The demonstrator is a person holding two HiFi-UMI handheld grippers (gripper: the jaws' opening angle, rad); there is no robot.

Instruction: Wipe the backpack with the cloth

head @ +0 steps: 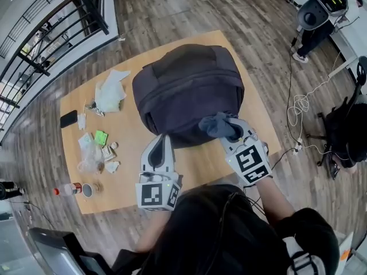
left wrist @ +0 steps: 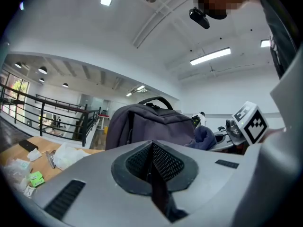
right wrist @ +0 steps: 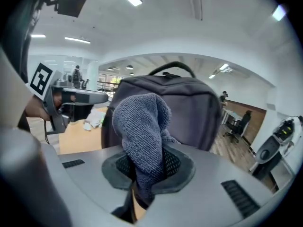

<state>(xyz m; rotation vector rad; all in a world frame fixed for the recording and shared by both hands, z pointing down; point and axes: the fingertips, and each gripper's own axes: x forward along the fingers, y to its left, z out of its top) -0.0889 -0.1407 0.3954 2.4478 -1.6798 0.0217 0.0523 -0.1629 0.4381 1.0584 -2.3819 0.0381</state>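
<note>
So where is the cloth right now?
In the head view the cloth is pinched in the right tool, right of centre, at the near side of the backpack on the wooden table.

Right tool (head: 234, 129) holds cloth (head: 216, 125) against backpack (head: 186, 87); left tool (head: 163, 138) just beside backpack

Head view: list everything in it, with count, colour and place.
backpack: one, dark purple-grey, table centre.
cloth: one, blue-grey, at the backpack's near side.
table: one, light wood.
plastic bag: one, white, left of the backpack.
phone: one, black, table's left edge.
packet: one, green, table's left part.
bottle: one, red-capped, lying at the near left corner.
left tongs: grey, shut, empty, near the backpack.
right tongs: grey, shut on the cloth.
</note>
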